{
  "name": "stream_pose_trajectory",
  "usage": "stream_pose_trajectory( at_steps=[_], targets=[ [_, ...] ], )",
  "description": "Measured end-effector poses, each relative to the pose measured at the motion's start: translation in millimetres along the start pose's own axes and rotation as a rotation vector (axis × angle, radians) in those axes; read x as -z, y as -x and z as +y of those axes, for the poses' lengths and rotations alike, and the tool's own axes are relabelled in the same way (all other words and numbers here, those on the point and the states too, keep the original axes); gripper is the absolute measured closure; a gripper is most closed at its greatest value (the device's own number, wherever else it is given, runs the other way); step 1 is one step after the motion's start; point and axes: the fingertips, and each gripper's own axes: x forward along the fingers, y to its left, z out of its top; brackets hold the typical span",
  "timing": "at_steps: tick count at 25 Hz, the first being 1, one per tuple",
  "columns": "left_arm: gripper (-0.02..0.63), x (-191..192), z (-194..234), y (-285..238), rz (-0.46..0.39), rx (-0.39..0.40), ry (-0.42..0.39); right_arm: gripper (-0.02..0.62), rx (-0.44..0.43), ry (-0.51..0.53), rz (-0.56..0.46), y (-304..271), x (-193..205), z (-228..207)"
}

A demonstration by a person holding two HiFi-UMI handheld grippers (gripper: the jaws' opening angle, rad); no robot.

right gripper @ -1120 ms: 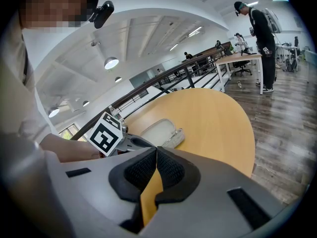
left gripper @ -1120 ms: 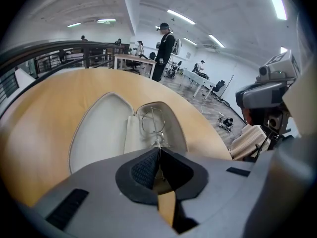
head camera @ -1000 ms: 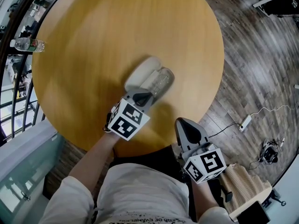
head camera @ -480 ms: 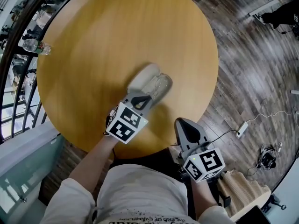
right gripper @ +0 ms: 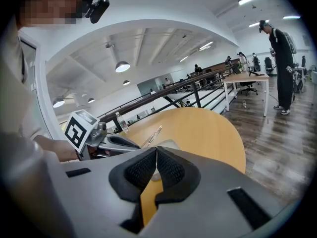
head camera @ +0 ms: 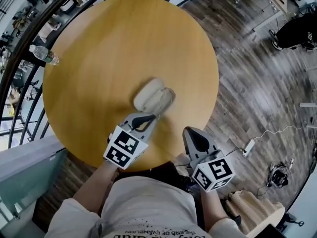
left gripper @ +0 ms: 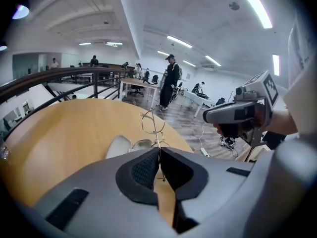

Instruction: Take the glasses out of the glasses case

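Wood in a warm honey tone forms a round table (head camera: 99,43), seen from steeply above by a person standing at its near edge. A pale grey glasses case (head camera: 152,97) lies open on the tabletop toward the near side, its two rounded halves side by side.

The left gripper (head camera: 147,118) reaches over the table just short of the case, with its marker cube nearest the person. In the left gripper view its dark ribbed pads are clenched on one thin temple arm of the glasses (left gripper: 151,122). The glasses are a fine wire frame with clear lenses, lifted up out of the case, the lens rims above and beyond the pads. The case (left gripper: 120,146) sits on the wood just past the jaws, below the raised frame.

The right gripper (head camera: 191,132) is held at the table's near edge, to the right of the left gripper and well apart from the case. In the right gripper view its pads (right gripper: 143,168) are pressed together with nothing between them. That view looks across to the left gripper (right gripper: 130,145) with the slim glasses (right gripper: 151,136) sticking up from its tip.

A clear water bottle (head camera: 44,55) lies on the table's far left edge. The floor (head camera: 257,83) to the right is dark wood planks, with a white power strip (head camera: 247,146) and its cable lying on it.
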Motion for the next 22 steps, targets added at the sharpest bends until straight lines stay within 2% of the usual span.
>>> stream_pose_trajectory(
  at_steps=[8, 15, 22],
  targets=[
    [0.572, -19.3, -24.9, 59.7, -0.147, -0.050, 0.021, 0.569, 0.003, 0.092, -0.055, 28.8, -28.5, 12.6],
    [0.572, -27.5, -48.8, 100.5, -0.265, -0.117, 0.046, 0.569, 0.015, 0.152, -0.143, 54.4, -53.9, 22.3],
    [0.572, -46.6, -47.4, 141.2, -0.363, -0.207, 0.087, 0.569, -0.015, 0.182, -0.191, 69.8, -80.4, 47.3]
  ],
)
